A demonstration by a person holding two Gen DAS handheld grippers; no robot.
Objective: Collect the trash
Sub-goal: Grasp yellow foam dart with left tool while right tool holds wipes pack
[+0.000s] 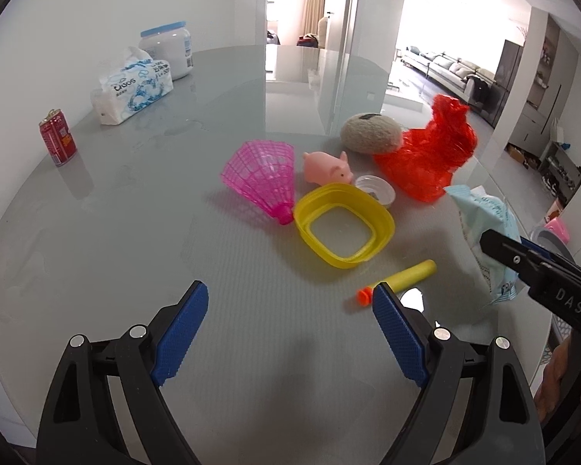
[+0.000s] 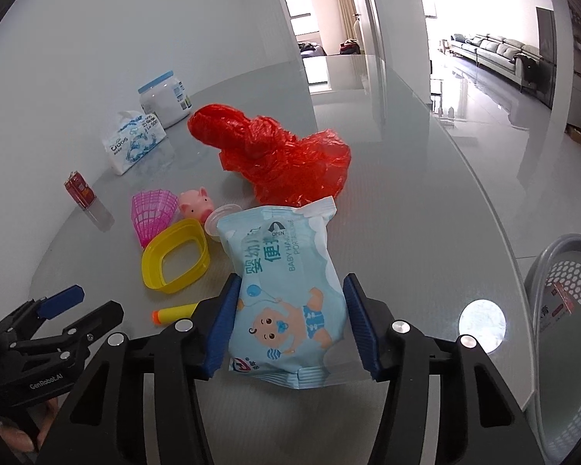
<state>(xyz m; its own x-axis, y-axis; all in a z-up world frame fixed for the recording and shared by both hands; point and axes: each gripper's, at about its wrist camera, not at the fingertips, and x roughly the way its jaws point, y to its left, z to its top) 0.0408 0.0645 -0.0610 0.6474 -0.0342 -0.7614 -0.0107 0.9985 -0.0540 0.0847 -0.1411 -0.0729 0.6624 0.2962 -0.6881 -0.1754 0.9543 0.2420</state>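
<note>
Holding the baby-wipes pack [image 2: 290,294] in my right gripper [image 2: 290,321], frame centre, basket [image 2: 561,290] waiting lower right. Left gripper [image 1: 290,333] gapes empty. Red bag [image 2: 282,155], foam dart [image 2: 174,313] not yet collected, I reckon.

White wall [image 1: 77,7], grey sofa [image 1: 441,64], glossy floor [image 2: 495,104]
</note>
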